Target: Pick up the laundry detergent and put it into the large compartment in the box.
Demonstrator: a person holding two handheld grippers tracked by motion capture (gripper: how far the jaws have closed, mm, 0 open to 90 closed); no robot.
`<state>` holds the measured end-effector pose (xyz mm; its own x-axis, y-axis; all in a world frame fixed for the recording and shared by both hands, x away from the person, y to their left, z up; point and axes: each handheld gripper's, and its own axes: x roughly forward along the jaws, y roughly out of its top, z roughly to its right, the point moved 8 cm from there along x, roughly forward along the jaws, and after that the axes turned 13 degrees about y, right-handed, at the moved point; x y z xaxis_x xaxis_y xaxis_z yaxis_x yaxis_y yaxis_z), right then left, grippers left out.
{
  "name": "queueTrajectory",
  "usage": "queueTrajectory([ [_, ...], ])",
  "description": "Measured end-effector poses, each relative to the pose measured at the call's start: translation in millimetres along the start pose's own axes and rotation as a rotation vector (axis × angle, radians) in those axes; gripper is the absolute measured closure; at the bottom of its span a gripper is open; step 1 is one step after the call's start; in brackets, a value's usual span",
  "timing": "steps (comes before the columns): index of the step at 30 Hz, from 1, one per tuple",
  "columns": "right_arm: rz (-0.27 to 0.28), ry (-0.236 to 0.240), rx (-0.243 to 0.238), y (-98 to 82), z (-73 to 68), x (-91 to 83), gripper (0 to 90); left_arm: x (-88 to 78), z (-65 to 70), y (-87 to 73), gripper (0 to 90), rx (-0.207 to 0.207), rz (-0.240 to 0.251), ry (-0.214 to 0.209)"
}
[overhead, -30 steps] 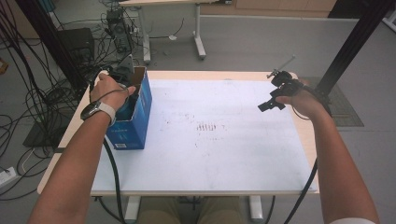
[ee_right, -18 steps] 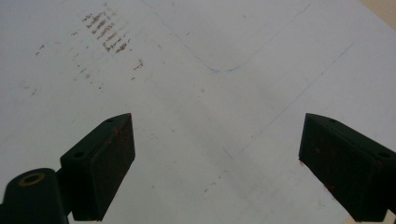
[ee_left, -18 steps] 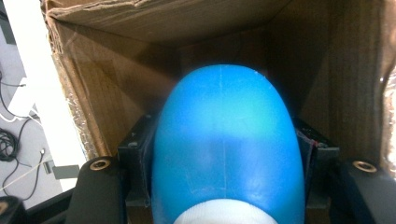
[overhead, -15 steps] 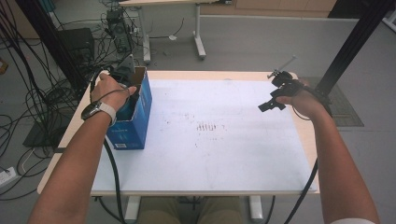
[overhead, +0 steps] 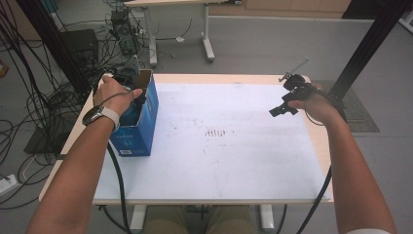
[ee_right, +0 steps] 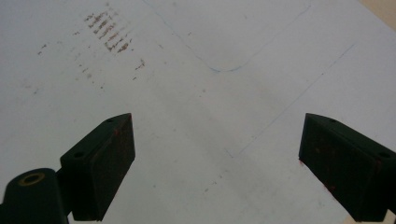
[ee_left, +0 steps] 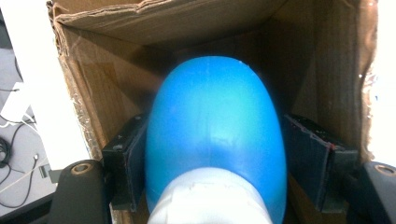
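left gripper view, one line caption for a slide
Left gripper inside cardboard box, jaws just opening around blue bottle.

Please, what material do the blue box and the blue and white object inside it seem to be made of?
The box looks like corrugated cardboard: raw brown, matte inner walls with frayed, torn edges, and a printed blue outside. The blue and white object seems to be smooth plastic, with a soft sheen on its rounded blue part; its white part looks duller. I cannot tell more.

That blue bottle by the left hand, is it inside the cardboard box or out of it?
Inside. The blue bottle sits between brown cardboard walls of the box, flanked by the left gripper, whose jaws have just been opening.
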<state>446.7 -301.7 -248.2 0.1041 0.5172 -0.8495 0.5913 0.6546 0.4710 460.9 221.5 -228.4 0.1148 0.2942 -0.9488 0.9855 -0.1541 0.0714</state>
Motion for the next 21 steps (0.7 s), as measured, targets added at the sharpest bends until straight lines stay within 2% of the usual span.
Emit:
queueTrajectory([
  [5,0.001,0.0,-0.004,0.7,-1.1,0.3,10.7,-2.5,-0.8,0.5,27.6,0.011,-0.003,0.005],
  [6,0.002,0.001,-0.002,0.7,-1.5,0.2,10.7,-3.3,-1.3,0.2,25.0,0.009,0.0,0.005],
  [14,0.003,0.001,-0.006,0.9,-2.7,-0.5,10.7,-7.7,-7.6,-0.5,24.5,0.009,0.001,-0.022],
  [21,0.0,0.0,-0.011,3.3,-4.3,-0.5,10.7,-13.4,-10.6,-0.3,22.1,0.033,0.001,-0.027],
])
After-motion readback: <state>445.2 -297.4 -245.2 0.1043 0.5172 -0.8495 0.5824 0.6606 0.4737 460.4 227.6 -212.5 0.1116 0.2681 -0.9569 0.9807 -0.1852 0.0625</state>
